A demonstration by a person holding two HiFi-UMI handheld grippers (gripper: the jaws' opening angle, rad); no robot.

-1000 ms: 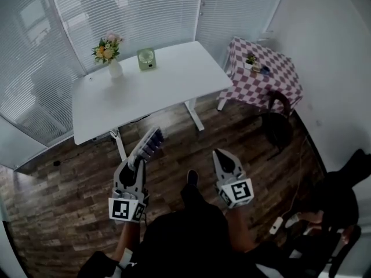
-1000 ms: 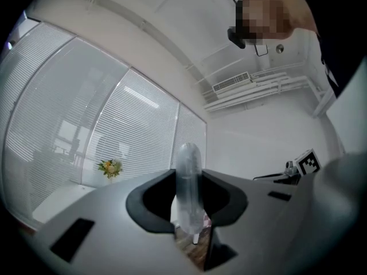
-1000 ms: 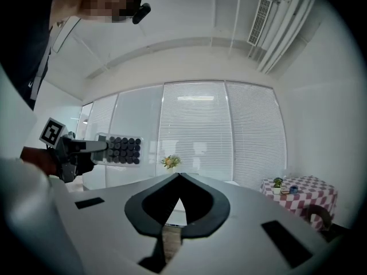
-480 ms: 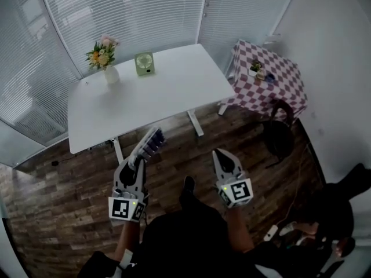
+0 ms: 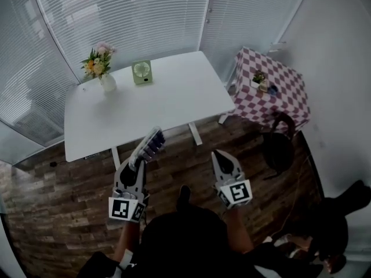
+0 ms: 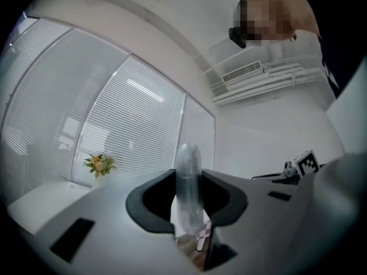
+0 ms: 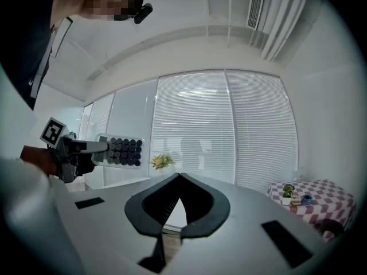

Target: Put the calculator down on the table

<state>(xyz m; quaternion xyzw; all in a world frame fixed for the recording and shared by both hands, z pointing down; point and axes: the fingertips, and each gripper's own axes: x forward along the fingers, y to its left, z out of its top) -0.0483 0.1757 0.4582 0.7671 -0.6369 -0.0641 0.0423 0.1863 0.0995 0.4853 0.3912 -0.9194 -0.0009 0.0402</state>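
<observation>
White rectangular table, pale calculator with dark keys, purple-and-white checked tablecloth, brown wood-plank floor, small green fan

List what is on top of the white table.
A vase of flowers and a small green fan stand near the far edge of the table. The rest looks bare; the calculator, held in the left tongs, hides a bit of the near edge.
</observation>
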